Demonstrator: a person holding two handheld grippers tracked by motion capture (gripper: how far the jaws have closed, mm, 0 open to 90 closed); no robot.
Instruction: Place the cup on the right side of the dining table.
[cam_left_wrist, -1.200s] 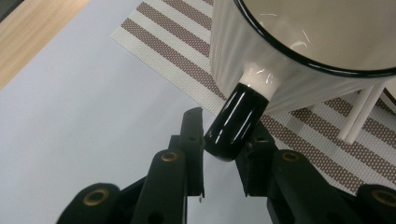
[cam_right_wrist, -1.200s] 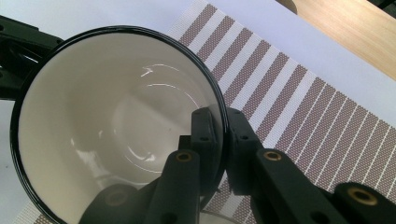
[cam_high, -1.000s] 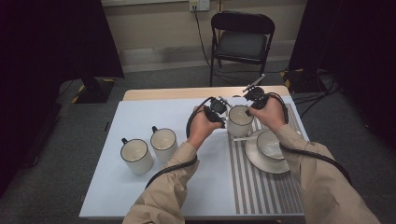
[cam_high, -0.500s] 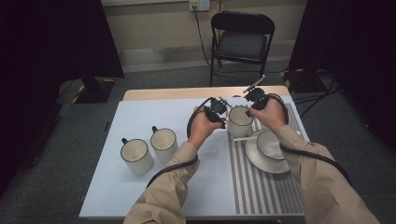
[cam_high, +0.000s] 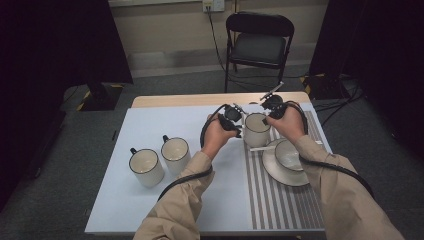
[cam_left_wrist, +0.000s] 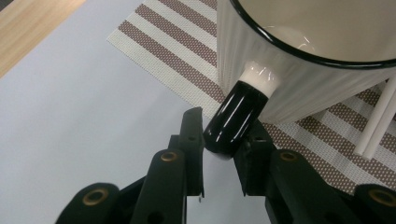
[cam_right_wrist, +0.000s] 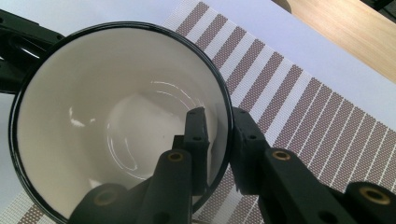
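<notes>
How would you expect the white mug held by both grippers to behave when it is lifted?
The mug looks rigid, glazed ceramic, so probably heavy for its size and fragile. Its glossy handle may slip between the left gripper. The right gripper pinches only the thin rim, so tilting seems possible.

Long beige fabric sleeves are worn; black grippers with brass-coloured screws are trailed by thick black looping cables.

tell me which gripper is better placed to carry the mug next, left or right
Probably the left. The left gripper has its jaws around the mug handle, a solid grab point. The right gripper only pinches the thin rim, one jaw inside, one outside, a likelier slip.
</notes>
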